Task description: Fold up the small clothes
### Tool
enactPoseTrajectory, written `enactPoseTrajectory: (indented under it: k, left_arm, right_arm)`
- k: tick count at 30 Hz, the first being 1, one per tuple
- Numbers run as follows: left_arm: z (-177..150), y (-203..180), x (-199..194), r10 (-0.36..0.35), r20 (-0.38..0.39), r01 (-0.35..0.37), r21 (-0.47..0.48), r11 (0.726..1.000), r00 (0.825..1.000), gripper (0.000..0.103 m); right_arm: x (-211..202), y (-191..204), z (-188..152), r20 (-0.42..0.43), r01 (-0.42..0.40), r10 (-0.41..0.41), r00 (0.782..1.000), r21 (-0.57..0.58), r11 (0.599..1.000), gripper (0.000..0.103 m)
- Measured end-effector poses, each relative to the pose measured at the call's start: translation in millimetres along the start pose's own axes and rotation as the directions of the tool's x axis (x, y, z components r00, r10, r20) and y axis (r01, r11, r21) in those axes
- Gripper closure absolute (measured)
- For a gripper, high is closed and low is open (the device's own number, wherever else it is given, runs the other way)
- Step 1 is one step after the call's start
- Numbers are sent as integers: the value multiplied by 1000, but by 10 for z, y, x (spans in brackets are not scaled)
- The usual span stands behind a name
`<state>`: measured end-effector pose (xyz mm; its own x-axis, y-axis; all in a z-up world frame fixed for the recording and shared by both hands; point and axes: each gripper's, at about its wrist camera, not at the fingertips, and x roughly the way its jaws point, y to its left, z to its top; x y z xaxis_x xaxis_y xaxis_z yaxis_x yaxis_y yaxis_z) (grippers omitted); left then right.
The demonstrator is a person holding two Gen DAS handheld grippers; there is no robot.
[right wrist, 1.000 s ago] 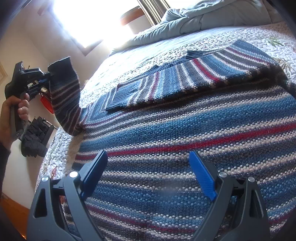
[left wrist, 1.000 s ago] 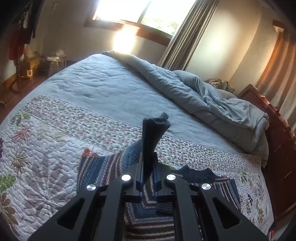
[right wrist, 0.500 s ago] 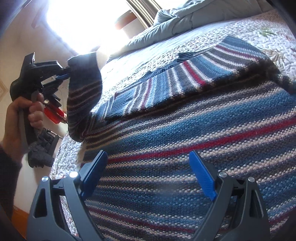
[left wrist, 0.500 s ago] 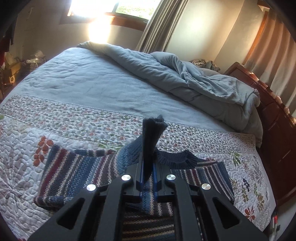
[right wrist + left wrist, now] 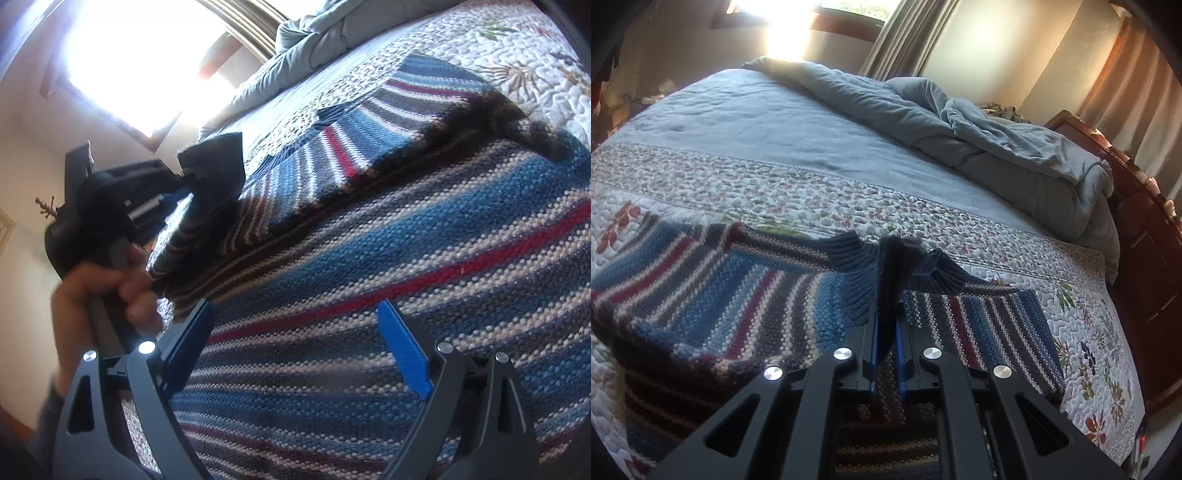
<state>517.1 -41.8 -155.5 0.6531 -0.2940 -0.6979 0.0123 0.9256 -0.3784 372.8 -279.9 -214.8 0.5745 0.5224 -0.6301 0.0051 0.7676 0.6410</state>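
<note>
A striped blue, red and grey knit sweater [image 5: 713, 295] lies flat on the quilted bedspread [image 5: 812, 199]; it fills the right wrist view [image 5: 388, 266]. My left gripper [image 5: 886, 332] is shut on the dark ribbed cuff of one sleeve [image 5: 892, 269] and holds it low over the sweater's body near the collar. In the right wrist view the left gripper [image 5: 177, 173] holds that sleeve [image 5: 210, 206] over the sweater's left side. My right gripper [image 5: 295, 332] is open and empty, just above the sweater's lower body. The other sleeve [image 5: 369, 122] lies folded across the chest.
A rumpled grey duvet [image 5: 979, 136] is piled at the head of the bed. A dark wooden headboard [image 5: 1137, 229] runs along the right. A bright window [image 5: 129, 55] and curtains are behind. The bed's right edge is close to the sweater.
My left gripper has carried the sleeve cuff inward over the sweater's body and lowered it. The right gripper has stayed open in place above the sweater.
</note>
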Motion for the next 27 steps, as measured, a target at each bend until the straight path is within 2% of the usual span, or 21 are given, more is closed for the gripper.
enactPoseTrajectory:
  k: [3, 9, 10, 11, 12, 14, 15, 16, 17, 19, 21, 24, 25, 27]
  left_arm:
    - [-144, -73, 108, 7, 4, -7, -10, 1000, 1000, 96]
    - [-427, -132, 323, 25, -36, -25, -2, 1000, 999, 94]
    - [-468, -96, 356, 9, -55, -10, -15, 1000, 998, 90]
    - [-511, -68, 384, -12, -76, 9, -32, 999, 997, 78]
    - [-546, -39, 399, -35, -91, 31, -46, 998, 995, 71]
    - [-609, -17, 337, -99, -88, 94, -60, 994, 991, 45]
    - [-623, -17, 274, -121, -79, 116, -56, 992, 990, 38]
    - [-644, -15, 171, -147, -70, 143, -50, 988, 987, 25]
    - [-661, -5, 89, -156, -65, 153, -44, 987, 986, 16]
    - [-714, 32, -80, -159, -66, 158, -25, 987, 985, 13]
    - [-784, 125, -264, -143, -53, 143, -6, 990, 988, 8]
    - [-955, 351, -566, -17, -13, 17, 31, 999, 1000, 4]
    - [-1018, 440, -661, 29, -4, -29, 47, 998, 1000, 4]
    - [-1093, 580, -785, 69, 11, -70, 69, 995, 998, 4]
  right_arm:
    - [-59, -67, 9, 15, 0, -1, 1000, 32, 999, 14]
    - [-110, -183, 62, 28, 7, -9, 1000, 55, 998, 14]
    - [-114, -194, 62, 28, 10, -11, 1000, 54, 999, 14]
    - [-116, -202, 59, 26, 10, -11, 1000, 49, 999, 14]
    - [-116, -210, 58, 26, 10, -11, 1000, 46, 999, 14]
    - [-96, -208, 57, 26, 7, -8, 1000, 37, 999, 14]
    - [-95, -213, 58, 25, 5, -6, 1000, 34, 999, 14]
    - [-94, -216, 59, 23, -4, 3, 1000, 30, 1000, 14]
    - [-90, -221, 68, 25, -20, 19, 1000, 33, 999, 13]
    - [-111, -240, 83, 27, -59, 58, 998, 49, 997, 13]
    - [-141, -244, 93, 13, -77, 76, 997, 41, 996, 14]
    - [-226, -192, 186, -8, -147, 148, 989, 45, 988, 16]
    - [-216, -144, 337, -25, -204, 206, 978, 57, 977, 17]
    - [-104, -58, 601, -86, -264, 270, 959, 76, 962, 18]
